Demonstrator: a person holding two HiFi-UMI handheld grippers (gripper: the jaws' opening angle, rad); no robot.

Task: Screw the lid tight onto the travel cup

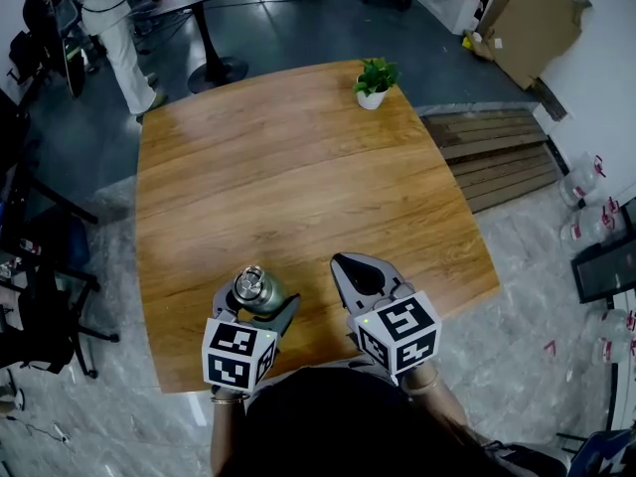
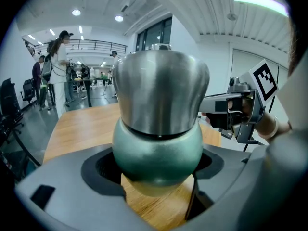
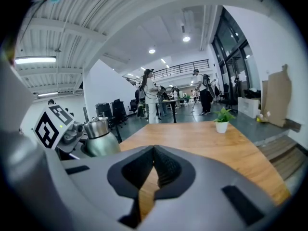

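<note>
Nearest to me, at the near edge of the table (image 1: 298, 167), my left gripper (image 1: 258, 304) is clamped on the travel cup (image 1: 256, 288). Its two jaws press against the round green lower body from either side, and the cup stands upright with its base just above the wood or on it; I cannot tell which. The steel lid (image 2: 161, 88) sits on top of the green body and I cannot see any gap at the seam. Just to the right of the cup, and apart from it, is my right gripper (image 1: 343, 263). Its jaws are closed tip to tip with nothing between them, and it points away from me across the table. The middle of the wooden top is bare. A small potted plant (image 1: 375, 81) in a white pot stands at the far edge. Beyond the table, a person (image 1: 119, 38) stands at the far left, some planks (image 1: 492, 152) lie on the floor to the right, and cardboard (image 1: 532, 23) leans against the far right wall.
</note>
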